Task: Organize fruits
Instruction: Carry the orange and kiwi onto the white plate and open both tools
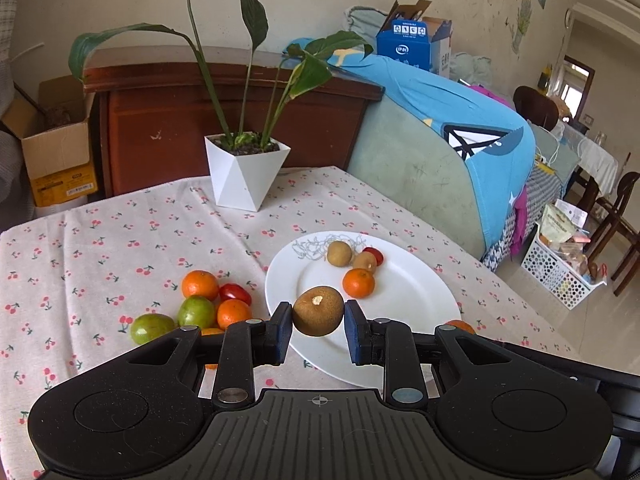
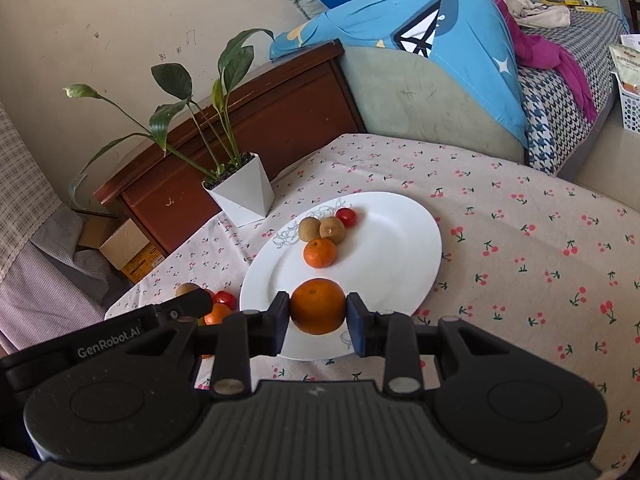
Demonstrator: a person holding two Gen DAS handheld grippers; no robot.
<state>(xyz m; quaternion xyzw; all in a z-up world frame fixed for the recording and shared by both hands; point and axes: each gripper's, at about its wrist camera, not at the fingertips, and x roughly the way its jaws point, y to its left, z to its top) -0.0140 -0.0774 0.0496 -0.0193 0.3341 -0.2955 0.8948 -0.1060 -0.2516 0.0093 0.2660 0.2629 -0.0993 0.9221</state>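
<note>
Both hands loaded, heading for the plate

Our left gripper (image 1: 318,316) pinches a brown fruit (image 1: 318,311), our right gripper (image 2: 318,312) a tangerine (image 2: 318,306), both above the white plate (image 2: 392,248) where sorted fruit gathers.

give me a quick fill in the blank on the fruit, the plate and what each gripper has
The left gripper is shut on a ____ round fruit.
The right gripper is shut on a mandarin coloured ____.
The fruits lying on the white plate number ____.
The two green fruits lie on the ____, off the plate.

Missing words: brown; orange; four; tablecloth
</note>
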